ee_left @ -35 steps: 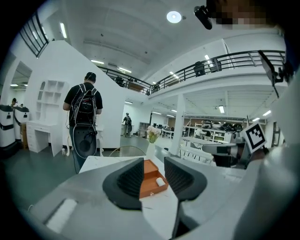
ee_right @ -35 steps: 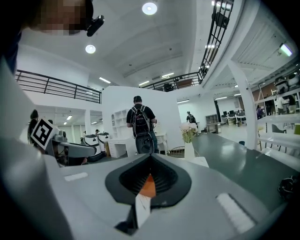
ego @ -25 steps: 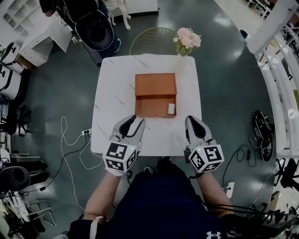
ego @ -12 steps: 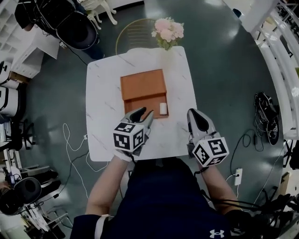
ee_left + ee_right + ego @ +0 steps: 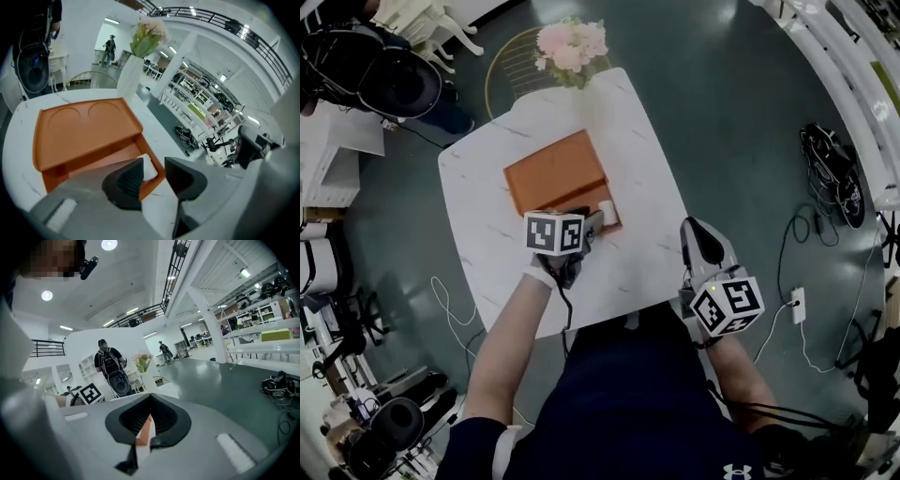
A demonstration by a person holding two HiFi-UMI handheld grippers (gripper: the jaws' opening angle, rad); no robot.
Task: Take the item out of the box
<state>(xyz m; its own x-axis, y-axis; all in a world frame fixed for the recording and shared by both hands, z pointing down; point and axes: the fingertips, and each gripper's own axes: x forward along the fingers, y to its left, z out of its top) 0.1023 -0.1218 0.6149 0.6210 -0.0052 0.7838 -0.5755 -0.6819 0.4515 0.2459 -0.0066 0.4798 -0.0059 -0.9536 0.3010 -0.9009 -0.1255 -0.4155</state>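
Note:
An orange box (image 5: 558, 178) lies on the white marble table (image 5: 647, 178) with its lid (image 5: 84, 133) folded back. A small white item (image 5: 607, 208) stands in the box's near right corner. My left gripper (image 5: 589, 225) points down at that corner, and the item (image 5: 149, 165) shows just beyond its jaws. This gripper (image 5: 152, 174) is open; its jaws have just opened a little further, and they press on nothing. My right gripper (image 5: 695, 228) hovers at the table's near right edge, apart from the box. In its own view the right gripper (image 5: 150, 401) is shut and empty.
A vase of pink flowers (image 5: 572, 42) stands at the table's far edge, beyond the box. Past it is a round gold wire seat (image 5: 508, 80). Cables (image 5: 825, 159) lie on the floor to the right. A person with a backpack (image 5: 108, 363) stands across the room.
My left gripper has gone forward and down, from the table's near edge to the box's near right corner. The right gripper has shifted a little. The head view has swung, so the table looks turned.

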